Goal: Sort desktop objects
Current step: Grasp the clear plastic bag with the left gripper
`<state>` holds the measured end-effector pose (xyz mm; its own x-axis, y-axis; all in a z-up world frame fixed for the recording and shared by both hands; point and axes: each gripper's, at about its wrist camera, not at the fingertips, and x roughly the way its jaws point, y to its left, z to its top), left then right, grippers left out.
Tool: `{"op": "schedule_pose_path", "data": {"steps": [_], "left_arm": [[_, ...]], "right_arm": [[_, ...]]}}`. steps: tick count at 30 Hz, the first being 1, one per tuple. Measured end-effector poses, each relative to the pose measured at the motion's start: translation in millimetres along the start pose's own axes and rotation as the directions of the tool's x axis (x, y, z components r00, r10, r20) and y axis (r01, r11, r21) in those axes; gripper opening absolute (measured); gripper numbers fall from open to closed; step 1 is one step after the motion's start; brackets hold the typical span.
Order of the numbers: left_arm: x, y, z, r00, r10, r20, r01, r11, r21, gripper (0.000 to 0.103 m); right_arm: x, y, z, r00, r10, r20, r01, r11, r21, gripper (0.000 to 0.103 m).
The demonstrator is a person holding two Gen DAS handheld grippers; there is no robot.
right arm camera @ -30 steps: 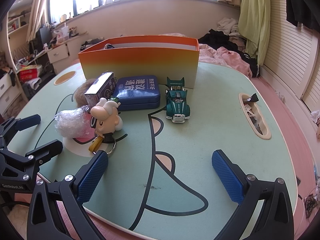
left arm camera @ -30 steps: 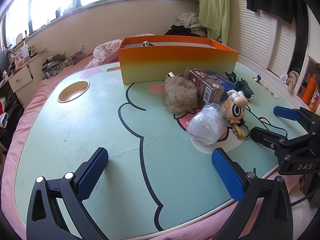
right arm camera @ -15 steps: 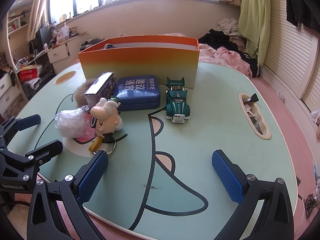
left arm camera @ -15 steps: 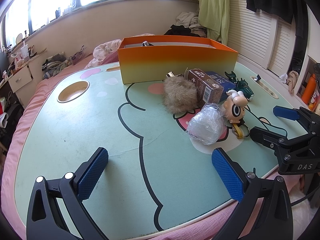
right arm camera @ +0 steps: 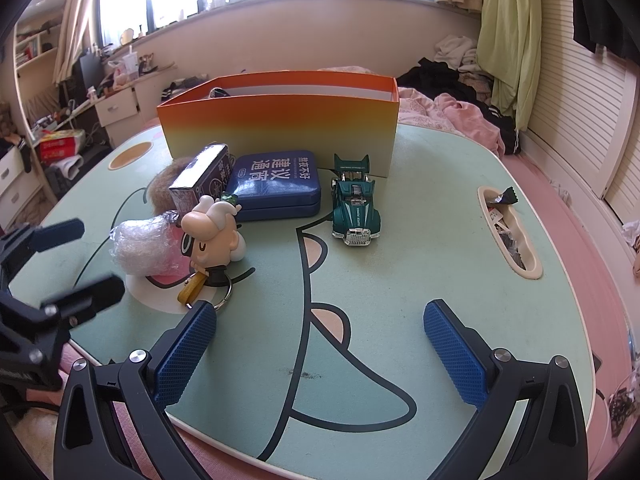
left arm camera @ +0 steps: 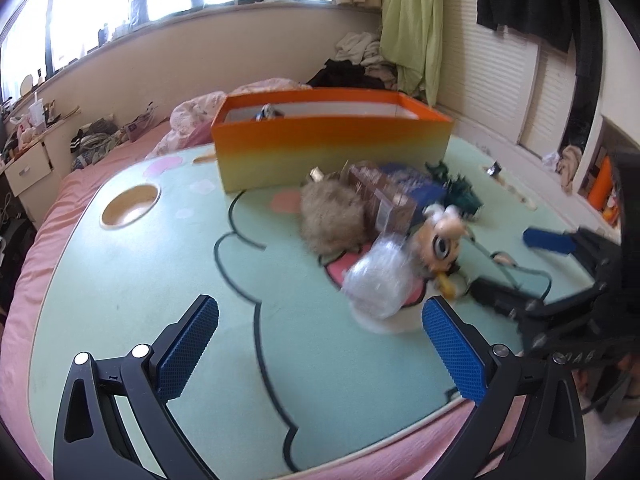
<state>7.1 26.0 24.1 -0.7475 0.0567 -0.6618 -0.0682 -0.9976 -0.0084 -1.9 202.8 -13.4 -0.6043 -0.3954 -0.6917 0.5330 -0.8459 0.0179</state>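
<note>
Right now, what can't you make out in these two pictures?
- Inside of the orange gradient cardboard box: both views; its front wall hides all but one dark item's tip.
- Brown fuzzy pompom: right wrist view; mostly behind the small dark carton.
- Cartoon keychain figure: left wrist view; motion blur.
- Slot tray contents: too small.

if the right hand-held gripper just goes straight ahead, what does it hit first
Probably the green toy car, which sits slightly left of the line between the open right hand-held gripper pads. Bare table lies before it; depth is uncertain.
</note>
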Motion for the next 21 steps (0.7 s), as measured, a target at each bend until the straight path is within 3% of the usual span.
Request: {"op": "schedule_pose_path", "data": {"steps": [2, 5, 7, 9, 17, 21], "left_arm": [[2.7, -4.9, 7.2, 1.000, -0.007, 0.002, 0.007, 1.000, 0.019, 0.099], [19.1, -16.1, 15.6, 0.998, -0.042, -0.057, 0.045, 0.998, 0.050, 0.073], [28.7, -22.0, 15.3, 0.994, -0.044, -0.098, 0.051, 0.997, 0.066, 0.044], [25.0, -25.2, 11.7, 0.996, -0.042, -0.077, 0.049, 0.995, 0.083, 0.036], [5.4, -4.7, -3.2, 0.998, -0.061, -0.002, 0.061, 0.998, -0.004, 0.035], [2.9, 4.7, -4.5, 0.998, -0.066, 0.011, 0.066, 0.997, -0.049, 0.035]], "right_arm": [[0.0, 0.0, 0.0, 1.000, 0.000, 0.000, 0.000, 1.000, 0.000, 0.103], [-0.1, 0.1, -0.1, 1.000, 0.000, 0.000, 0.000, 1.000, 0.000, 0.103], [-0.7, 0.2, -0.8, 1.000, 0.000, 0.001, 0.000, 1.000, 0.000, 0.103], [-0.3, 0.5, -0.5, 1.000, 0.000, 0.002, 0.000, 1.000, 0.000, 0.103], [-2.0, -5.1, 2.8, 1.000, 0.026, 0.008, -0.026, 1.000, 0.014, 0.103], [-11.1, -23.8, 16.0, 0.997, 0.052, 0.055, -0.058, 0.992, 0.108, 0.092]]}}
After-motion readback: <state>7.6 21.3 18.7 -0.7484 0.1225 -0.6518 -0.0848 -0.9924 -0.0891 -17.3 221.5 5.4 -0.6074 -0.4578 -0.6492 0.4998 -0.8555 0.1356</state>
